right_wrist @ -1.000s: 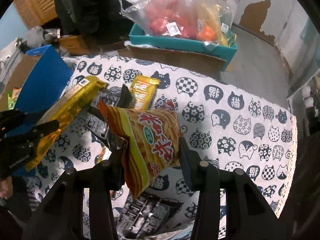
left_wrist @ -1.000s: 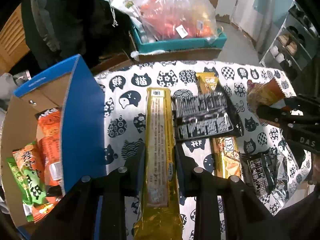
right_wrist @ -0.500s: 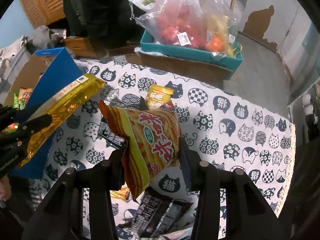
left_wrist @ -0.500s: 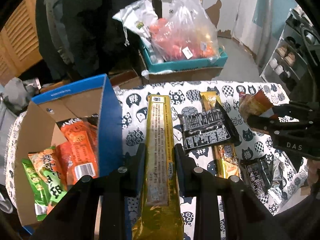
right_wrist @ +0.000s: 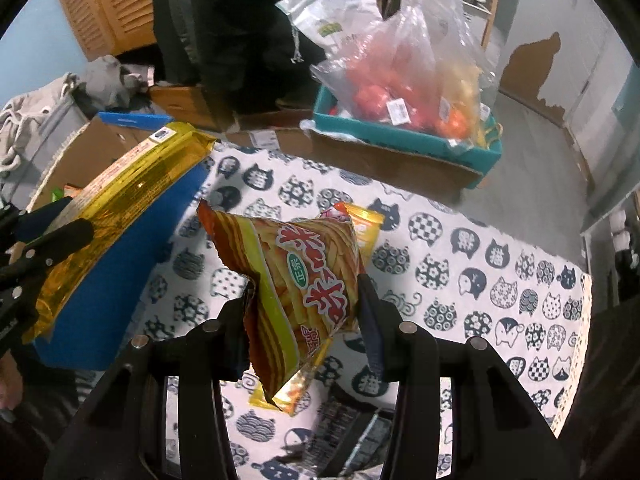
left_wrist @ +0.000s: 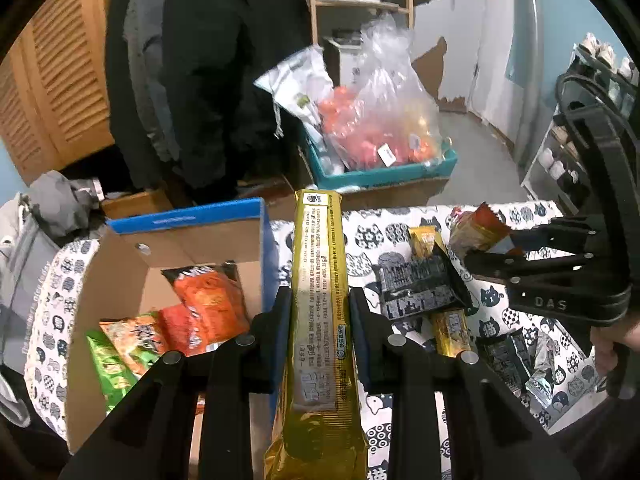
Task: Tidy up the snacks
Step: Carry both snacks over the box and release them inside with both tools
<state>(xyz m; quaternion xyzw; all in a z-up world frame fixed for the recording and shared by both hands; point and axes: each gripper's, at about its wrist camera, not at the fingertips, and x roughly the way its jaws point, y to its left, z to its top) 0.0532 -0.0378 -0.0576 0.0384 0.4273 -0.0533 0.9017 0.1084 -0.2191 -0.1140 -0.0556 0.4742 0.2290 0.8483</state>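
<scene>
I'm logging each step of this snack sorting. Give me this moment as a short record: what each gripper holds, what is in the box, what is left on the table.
left gripper: shut on long gold packet, held above the blue box wall
right gripper: shut on orange chips bag, held off the cloth
cardboard box: open, blue outside; holds orange and green snack bags
cat-print tablecloth: black packets and a gold bar lie on it
behind table: teal box with clear bag of fruit
</scene>
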